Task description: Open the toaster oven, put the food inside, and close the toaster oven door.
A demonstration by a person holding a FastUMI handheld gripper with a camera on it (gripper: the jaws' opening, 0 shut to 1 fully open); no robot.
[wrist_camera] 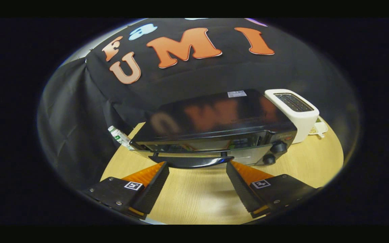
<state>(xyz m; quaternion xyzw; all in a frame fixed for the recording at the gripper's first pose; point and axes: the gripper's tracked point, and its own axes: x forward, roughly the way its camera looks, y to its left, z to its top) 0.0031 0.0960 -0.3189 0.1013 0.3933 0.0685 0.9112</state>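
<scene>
- Nearest us, our gripper (197,166) has its fingers spread wide apart, clamped on nothing, above the pale wooden round table (198,195).
- Just ahead of the fingertips we meet the curved glossy black door handle (191,161), spanning the gap between them.
- Behind it stands the black toaster oven (214,125), door closed, two round black knobs (275,152) to the right of its front.
- Beyond, a white two-slot toaster (295,111) stands beside its far right corner.
- A white bottle (119,136) peeks out at the left.
</scene>
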